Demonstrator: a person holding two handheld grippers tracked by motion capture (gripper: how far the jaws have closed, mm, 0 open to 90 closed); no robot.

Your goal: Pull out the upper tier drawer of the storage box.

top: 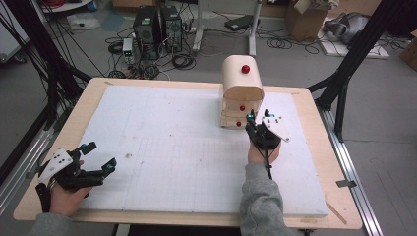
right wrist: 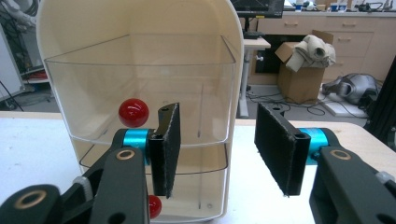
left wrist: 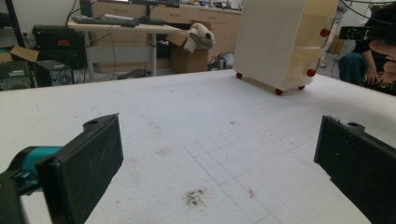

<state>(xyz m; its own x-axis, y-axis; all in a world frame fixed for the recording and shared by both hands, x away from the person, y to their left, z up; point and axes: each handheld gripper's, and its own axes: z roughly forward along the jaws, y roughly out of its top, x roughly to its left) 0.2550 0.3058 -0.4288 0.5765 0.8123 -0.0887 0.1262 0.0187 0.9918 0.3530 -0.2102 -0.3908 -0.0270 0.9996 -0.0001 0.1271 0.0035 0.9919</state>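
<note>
Item: small cream drawer cabinet [top: 241, 91] with an arched top, clear drawers and red ball knobs, standing upright at the far right of the white foam board [top: 162, 147], on small red feet by the left gripper view.

Right gripper [top: 256, 117]: held close before the cabinet's drawer front, jaws parted to a middling gap and gripping nothing. In the right gripper view its left jaw stands just right of the upper drawer's red knob [right wrist: 133, 112], with the knob outside the gap; a second red knob [right wrist: 154, 206] shows low behind that jaw.

Left gripper [top: 101, 157]: resting in the person's hand at the near left corner of the board, well apart from the cabinet, jaws spread wide and empty.

Step in hand, as a judgement: taking hold of a drawer knob to pull. It would go best if the gripper shifts toward the knob until the ball sits centred between the pads, closes squarely, then draws straight back along the drawer's line. The cabinet looks light and may slide or tip; whether the drawers hold anything cannot be told through the clear plastic.

Surface: gridded foam board with small stains [left wrist: 195, 198], laid on a wooden table [top: 339, 196].

Room: grey floor strewn with cables, computer towers [top: 157, 24], cardboard boxes [right wrist: 299, 74], black frame legs.
</note>
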